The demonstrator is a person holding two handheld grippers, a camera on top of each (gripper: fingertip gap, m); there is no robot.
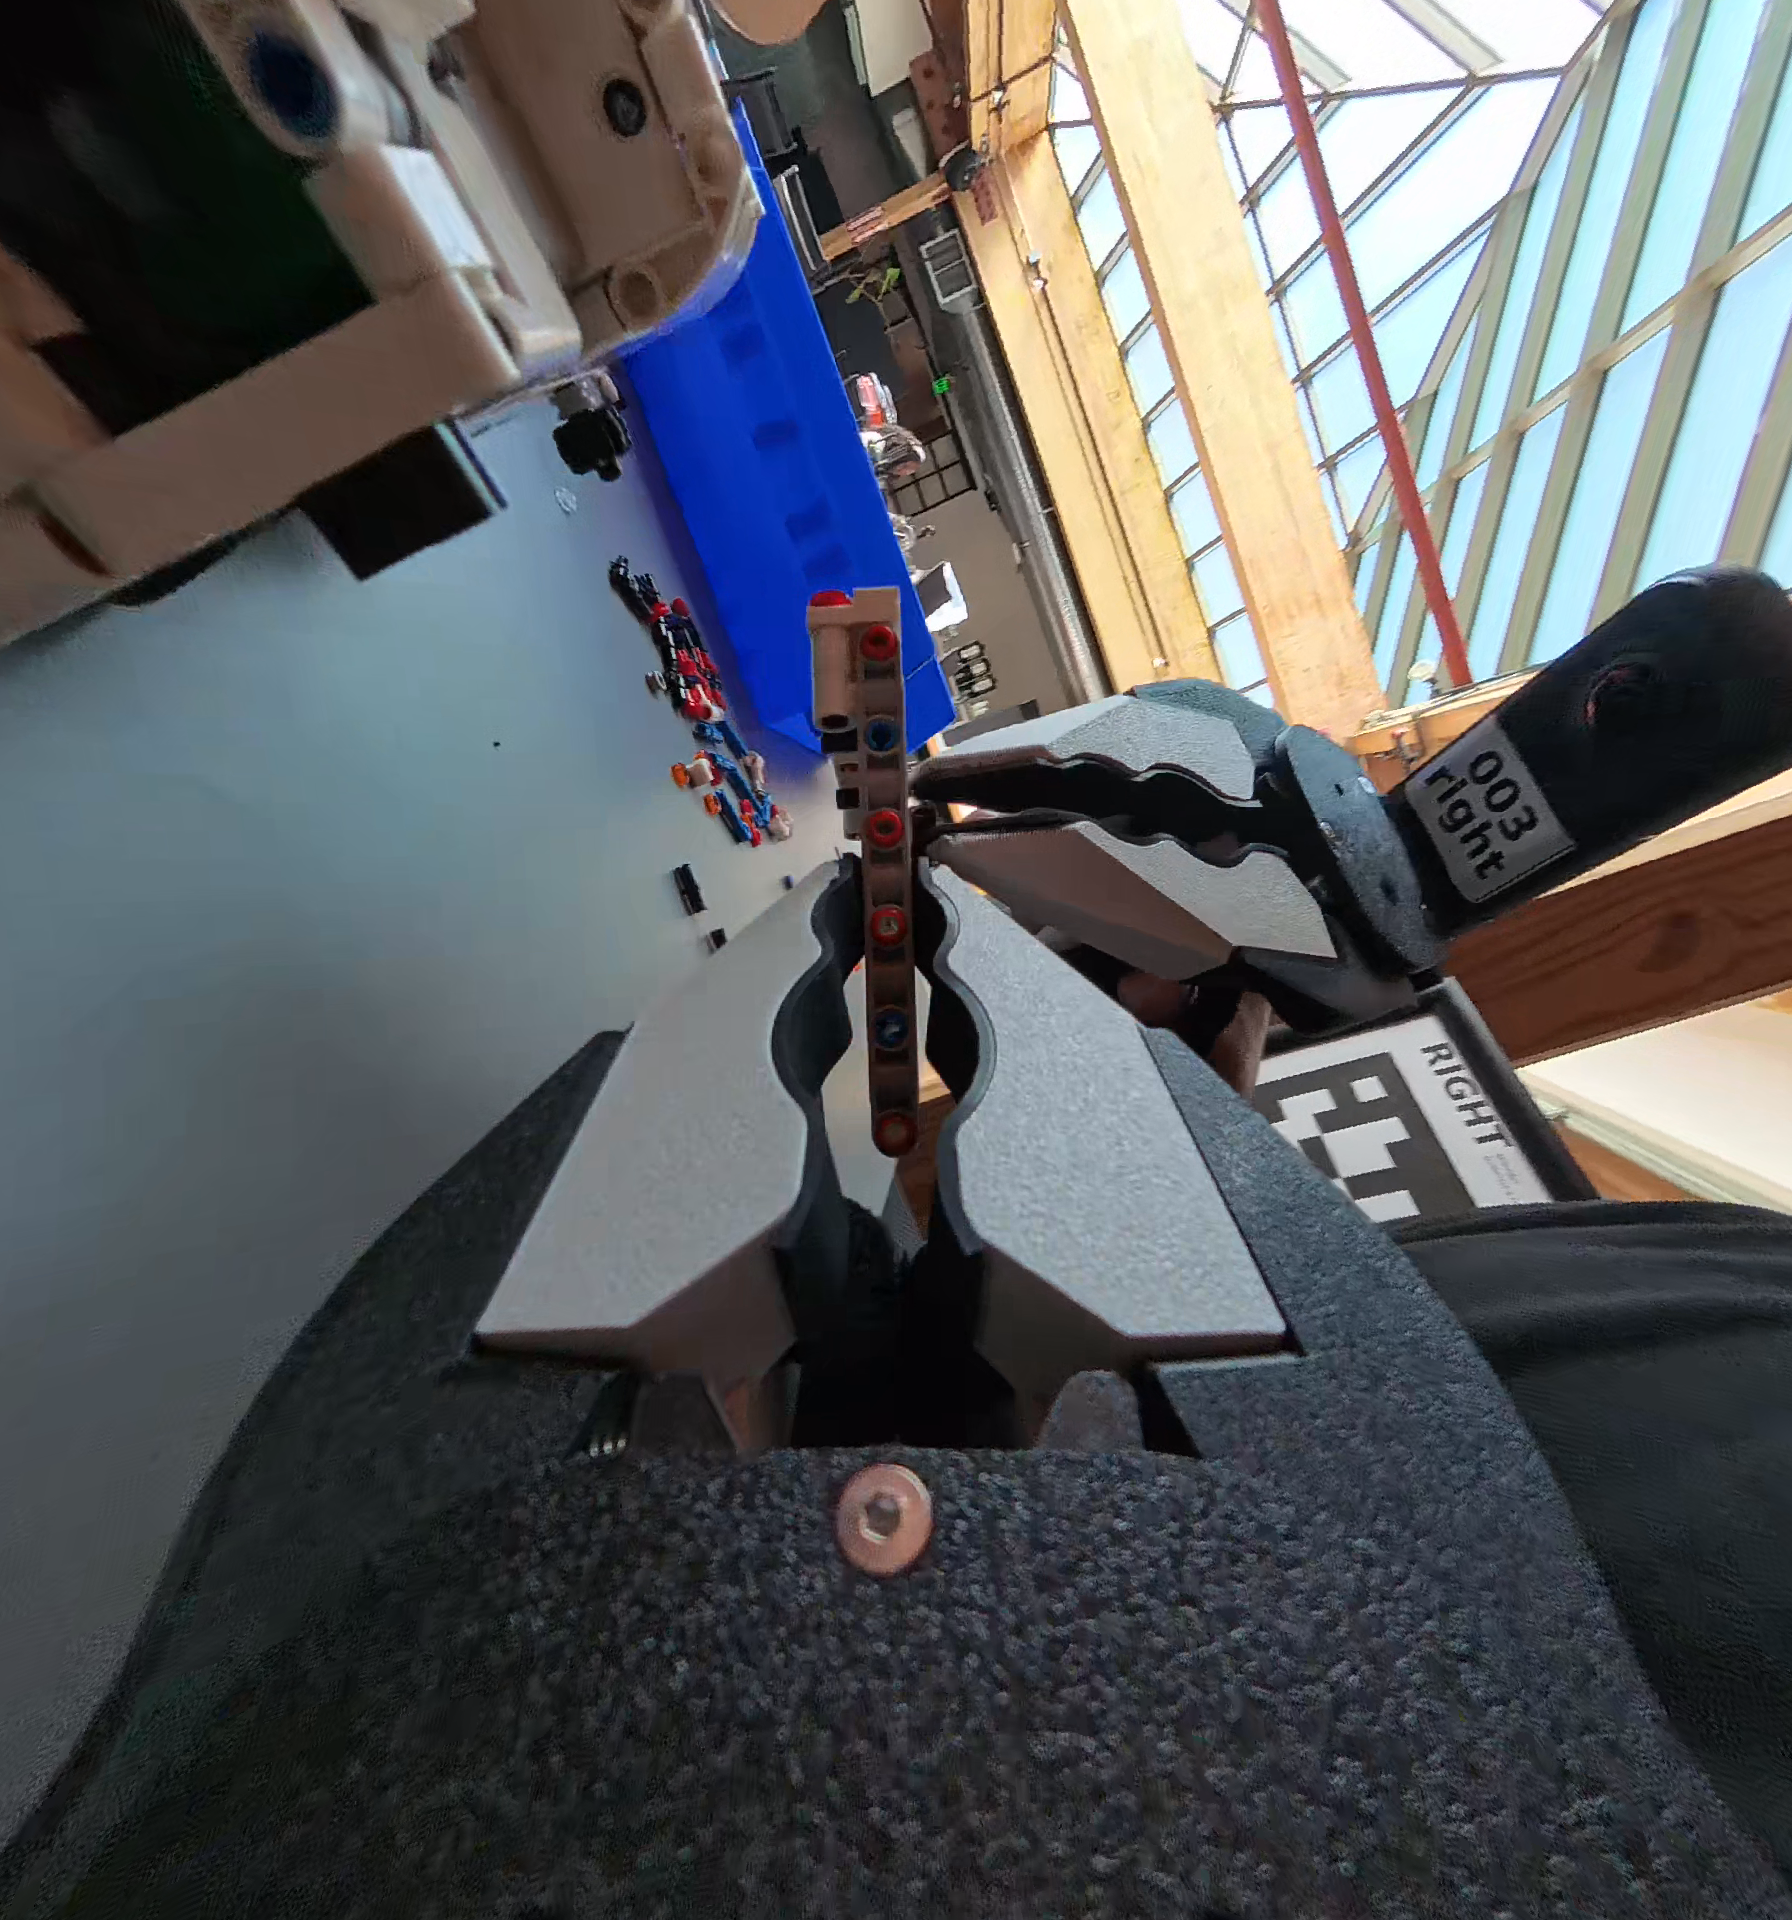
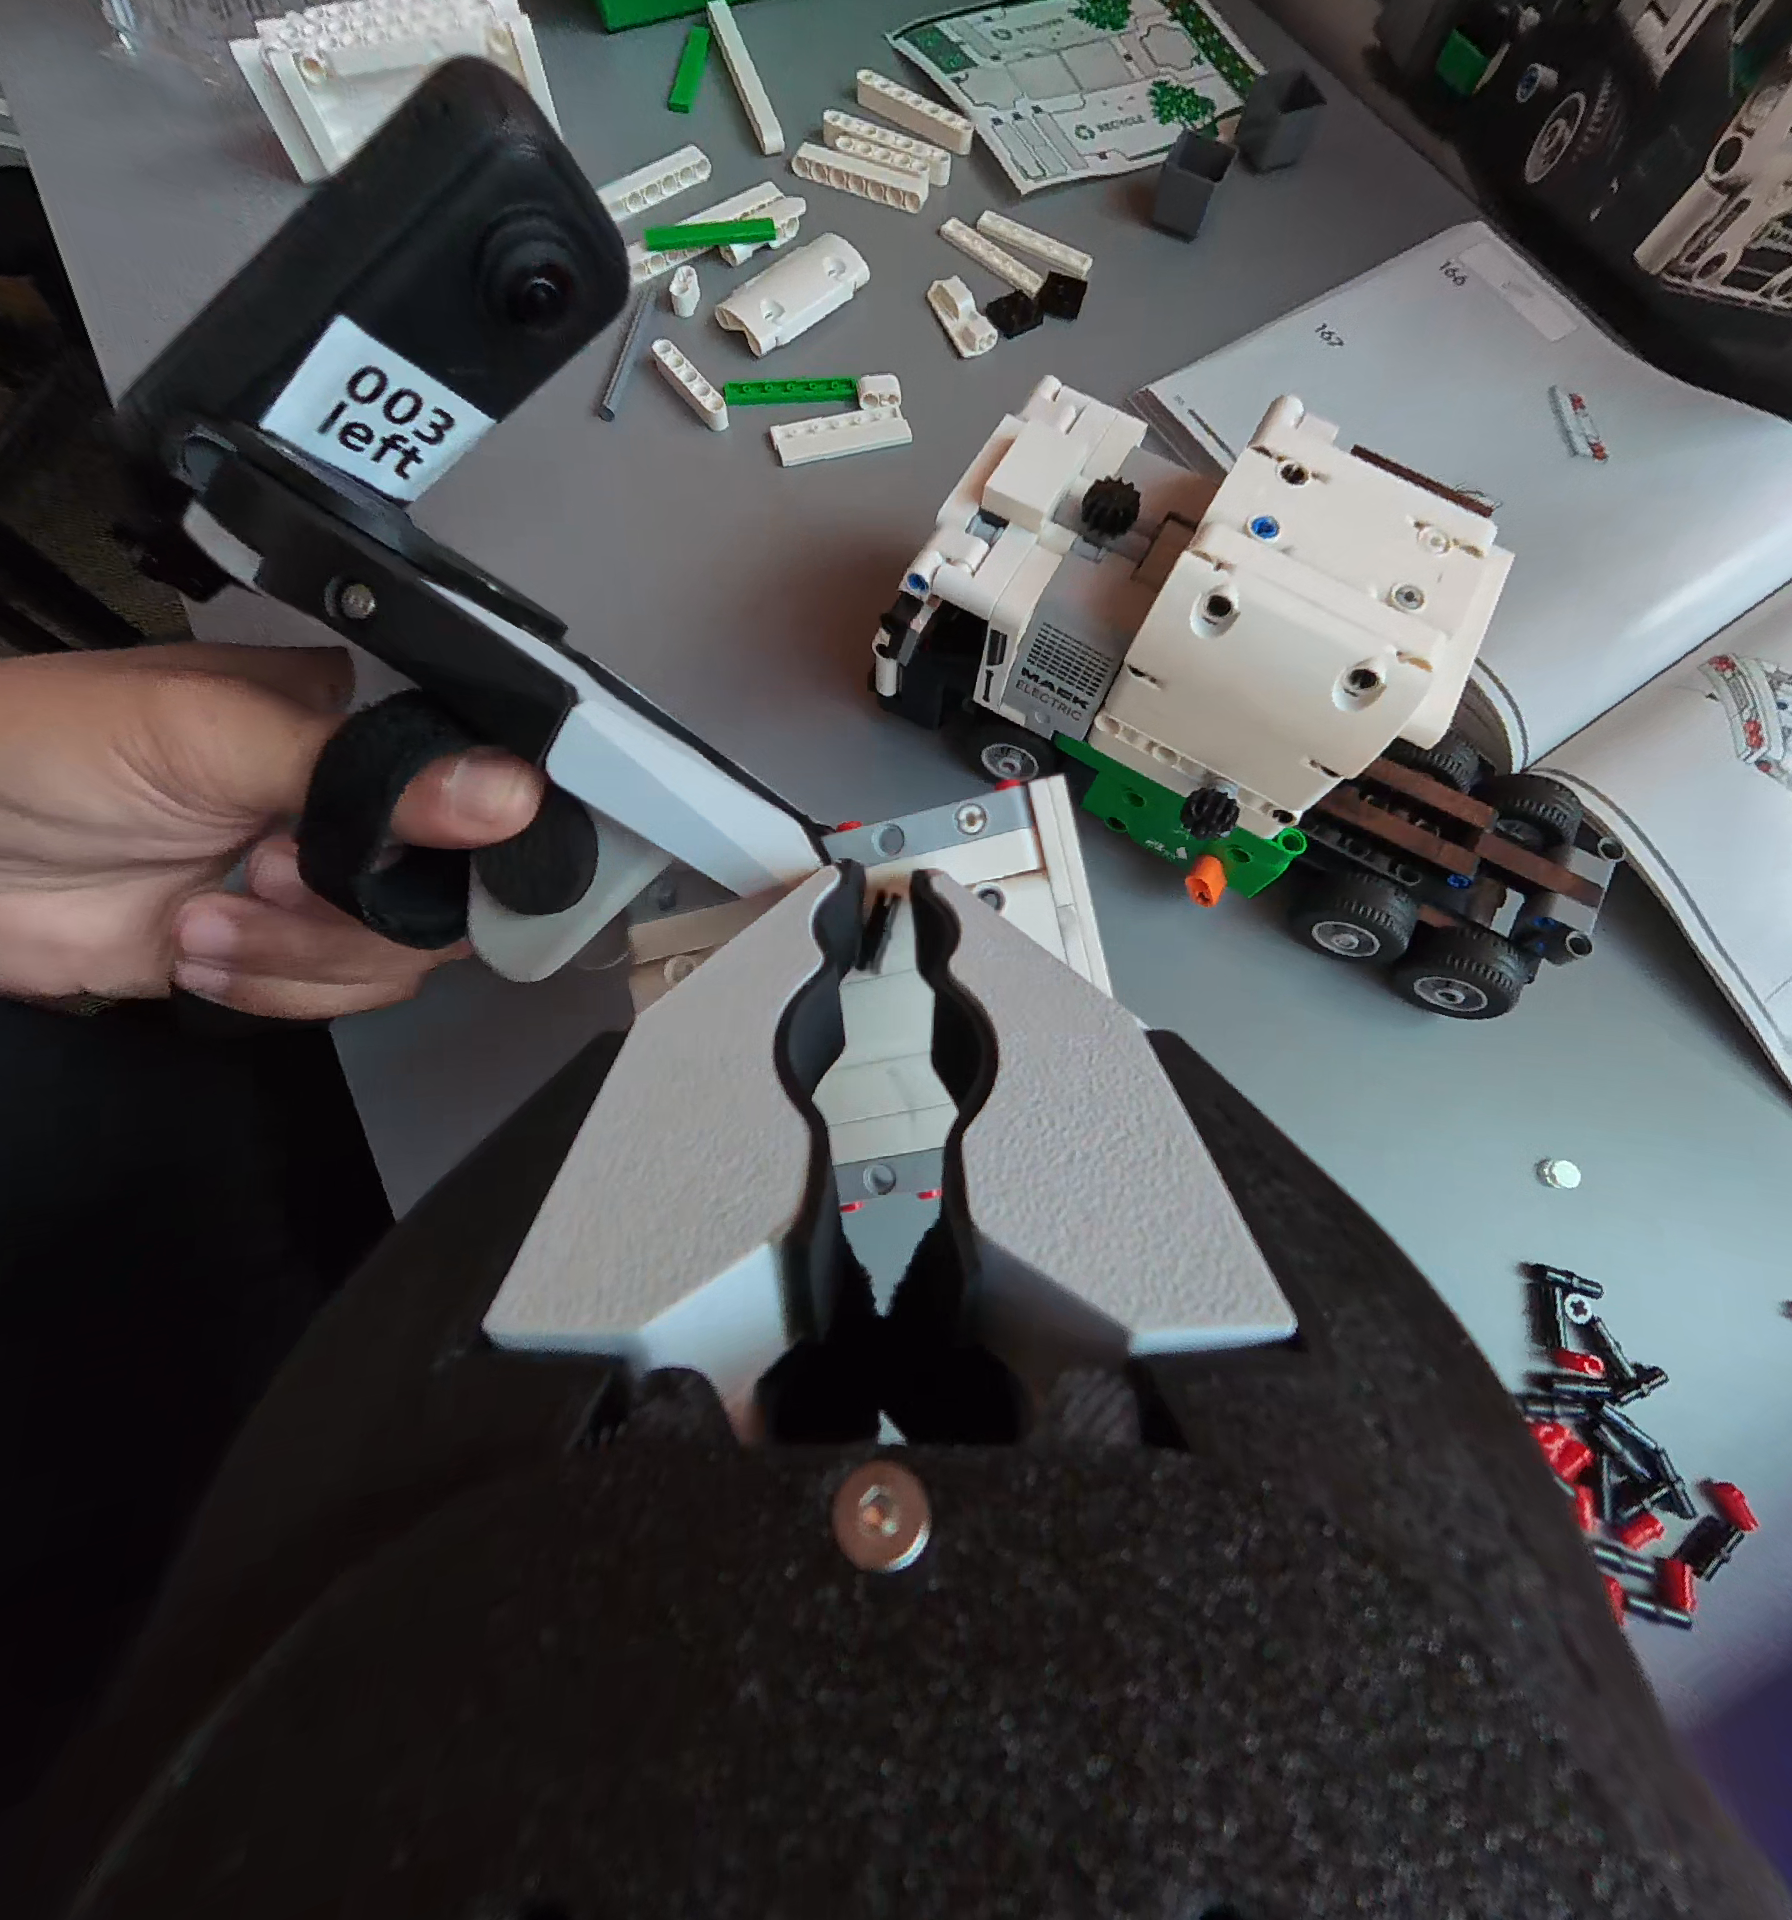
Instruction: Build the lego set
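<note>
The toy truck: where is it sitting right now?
In the right wrist view the toy truck stands on the grey table, right of centre beyond the right gripper, against the open instruction booklet.

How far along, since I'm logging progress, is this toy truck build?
Done: the toy truck stands with cab, white body and wheels on. In hand: the left gripper clamps a grey pinned panel; a black pin sits between the right gripper's fingertips at that panel. Left: loose white beams and a pin pile lie unused.
</note>
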